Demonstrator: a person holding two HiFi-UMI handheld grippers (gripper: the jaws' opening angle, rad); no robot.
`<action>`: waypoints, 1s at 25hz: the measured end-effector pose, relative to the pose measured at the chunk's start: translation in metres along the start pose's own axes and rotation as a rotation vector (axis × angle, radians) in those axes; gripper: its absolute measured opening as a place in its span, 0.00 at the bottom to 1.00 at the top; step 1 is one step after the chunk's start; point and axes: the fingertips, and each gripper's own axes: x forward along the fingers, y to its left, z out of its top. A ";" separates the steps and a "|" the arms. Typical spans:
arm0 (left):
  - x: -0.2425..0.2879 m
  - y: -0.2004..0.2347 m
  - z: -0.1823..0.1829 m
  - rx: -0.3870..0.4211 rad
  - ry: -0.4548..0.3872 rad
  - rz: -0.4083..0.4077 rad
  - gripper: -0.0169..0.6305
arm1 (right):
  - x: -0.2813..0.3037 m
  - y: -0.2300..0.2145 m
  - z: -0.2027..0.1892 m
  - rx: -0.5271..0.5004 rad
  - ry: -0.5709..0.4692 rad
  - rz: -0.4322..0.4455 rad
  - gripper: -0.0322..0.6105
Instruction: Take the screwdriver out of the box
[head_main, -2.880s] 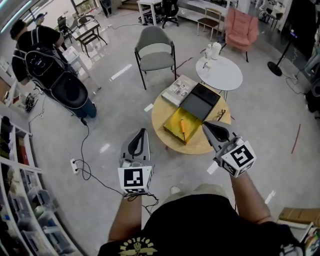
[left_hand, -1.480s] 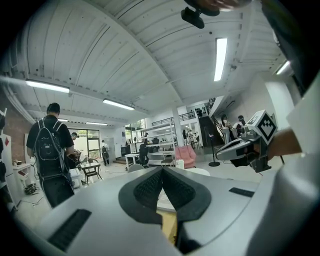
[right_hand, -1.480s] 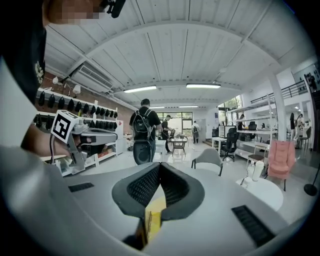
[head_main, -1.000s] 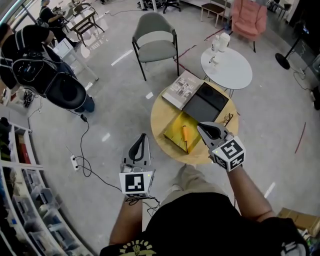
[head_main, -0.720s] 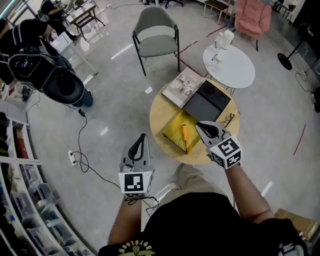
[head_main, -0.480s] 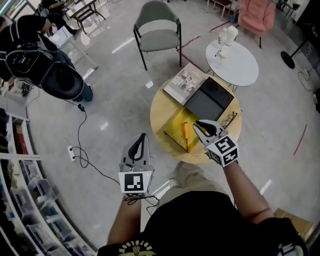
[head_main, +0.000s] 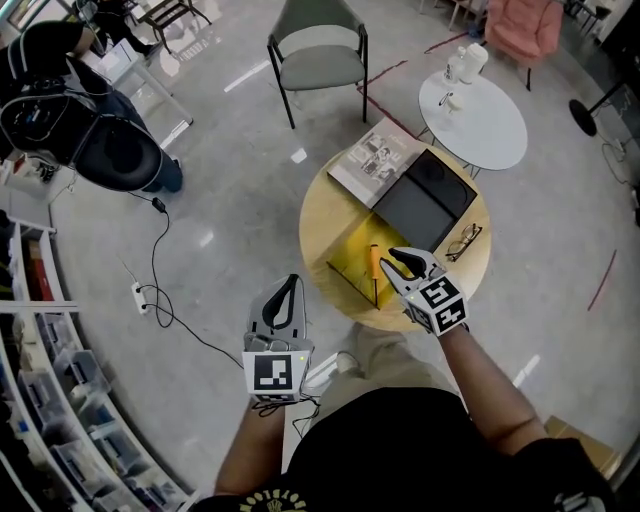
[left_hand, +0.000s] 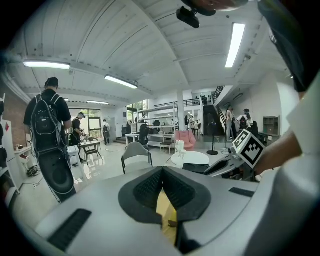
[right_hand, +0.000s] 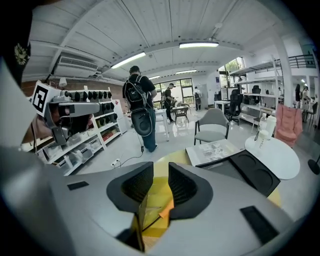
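Observation:
An open yellow box (head_main: 352, 262) lies on the round wooden table (head_main: 322, 218), with its black lid (head_main: 420, 205) lying beside it on the far side. An orange screwdriver (head_main: 373, 264) lies inside the box. My right gripper (head_main: 392, 262) hovers just right of the screwdriver, above the box's near right edge. Its jaws are opening and nothing is between them. In the right gripper view, the box (right_hand: 154, 196) and the screwdriver's orange handle (right_hand: 166, 211) show through the gap of the right gripper (right_hand: 160, 170). My left gripper (head_main: 291, 281) stays off the table's left side, jaws together (left_hand: 162, 170).
A magazine (head_main: 375, 160) and a pair of glasses (head_main: 462, 243) also lie on the wooden table. Beyond stand a white round table (head_main: 480, 115) with bottles, a grey chair (head_main: 318, 55) and a pink armchair. A person with a backpack (head_main: 60, 70), floor cables (head_main: 150, 290) and shelving are at the left.
Both grippers have come down. The right one has moved closer to the yellow box and its jaws have parted from shut. The left gripper stays closed beside the table.

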 end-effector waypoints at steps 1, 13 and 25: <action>0.002 0.001 0.000 -0.007 -0.002 0.004 0.05 | 0.004 0.000 -0.005 0.005 0.011 0.003 0.22; 0.015 0.006 -0.023 -0.028 0.018 -0.001 0.05 | 0.048 -0.014 -0.064 0.051 0.128 0.013 0.24; 0.023 -0.004 -0.047 -0.034 0.084 -0.012 0.05 | 0.096 -0.039 -0.122 0.136 0.248 -0.001 0.28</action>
